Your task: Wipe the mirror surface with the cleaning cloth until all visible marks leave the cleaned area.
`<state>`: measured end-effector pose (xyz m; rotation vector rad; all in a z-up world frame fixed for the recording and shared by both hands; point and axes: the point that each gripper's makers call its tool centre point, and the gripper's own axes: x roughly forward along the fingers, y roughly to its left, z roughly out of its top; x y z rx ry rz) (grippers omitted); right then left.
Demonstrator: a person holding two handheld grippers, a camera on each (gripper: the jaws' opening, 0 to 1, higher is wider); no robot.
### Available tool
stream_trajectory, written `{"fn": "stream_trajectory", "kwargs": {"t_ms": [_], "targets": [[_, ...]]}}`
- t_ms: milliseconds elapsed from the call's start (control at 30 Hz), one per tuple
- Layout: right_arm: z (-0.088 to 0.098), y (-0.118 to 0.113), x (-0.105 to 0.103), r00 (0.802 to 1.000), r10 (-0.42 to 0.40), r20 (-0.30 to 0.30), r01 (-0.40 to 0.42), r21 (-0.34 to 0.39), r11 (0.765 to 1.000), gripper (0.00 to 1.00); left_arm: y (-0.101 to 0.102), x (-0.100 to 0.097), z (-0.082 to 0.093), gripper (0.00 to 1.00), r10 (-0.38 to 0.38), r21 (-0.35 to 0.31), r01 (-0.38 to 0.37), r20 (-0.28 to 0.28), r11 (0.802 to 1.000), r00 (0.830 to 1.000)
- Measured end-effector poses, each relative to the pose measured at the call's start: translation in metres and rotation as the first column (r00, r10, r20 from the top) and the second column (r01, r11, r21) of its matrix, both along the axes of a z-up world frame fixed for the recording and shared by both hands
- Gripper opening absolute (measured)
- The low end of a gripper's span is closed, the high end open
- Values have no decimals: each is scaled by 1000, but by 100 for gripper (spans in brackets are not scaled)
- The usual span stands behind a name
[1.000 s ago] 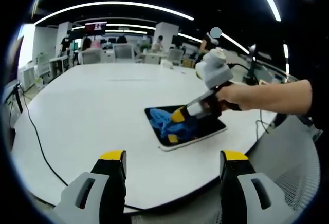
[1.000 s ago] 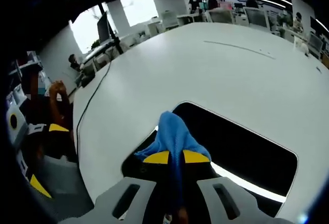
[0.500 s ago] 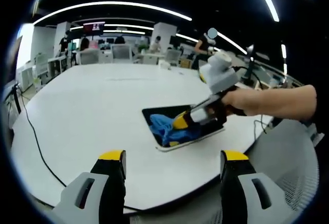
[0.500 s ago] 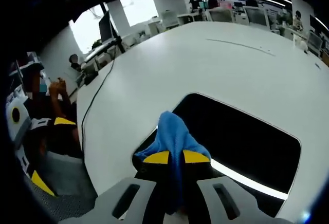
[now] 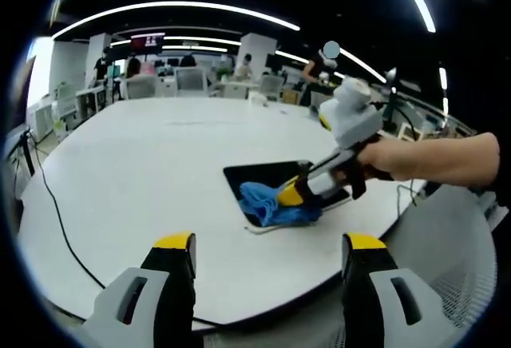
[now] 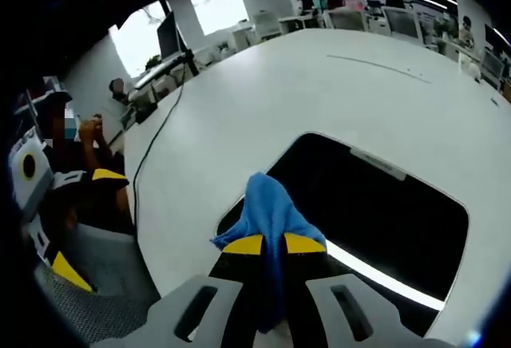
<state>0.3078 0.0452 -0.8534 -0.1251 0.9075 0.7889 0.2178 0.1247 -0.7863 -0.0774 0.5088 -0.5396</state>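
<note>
The right gripper (image 6: 273, 244) has its jaws clamped on the blue cleaning cloth (image 6: 268, 204), which bunches up between the yellow tips and rests at the near corner of the dark mirror (image 6: 383, 212). The mirror lies flat on the white surface (image 5: 144, 164). In the left gripper view the cloth (image 5: 271, 203) covers the mirror's (image 5: 271, 174) near end, apparently overlapping its edge. The left gripper (image 5: 270, 244) hangs back over the surface edge, jaws wide apart and holding nothing.

A white table (image 5: 144, 172) spreads ahead of the jaws; a black cable (image 5: 56, 212) trails across it, left of the left jaw.
</note>
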Motion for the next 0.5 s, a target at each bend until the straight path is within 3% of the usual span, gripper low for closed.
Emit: {"fn": "stream_trajectory", "kwargs": {"t_ms": [133, 500], "targets": [[0, 0, -3, 1000, -6, -22, 6, 9, 1000, 2, -1, 0, 0, 74, -6, -3, 6, 2, 1000, 1000], [0, 1, -11, 1000, 25, -13, -25, -6, 1000, 2, 0, 1, 1, 74, 0, -4, 0, 7, 1000, 1000]]}}
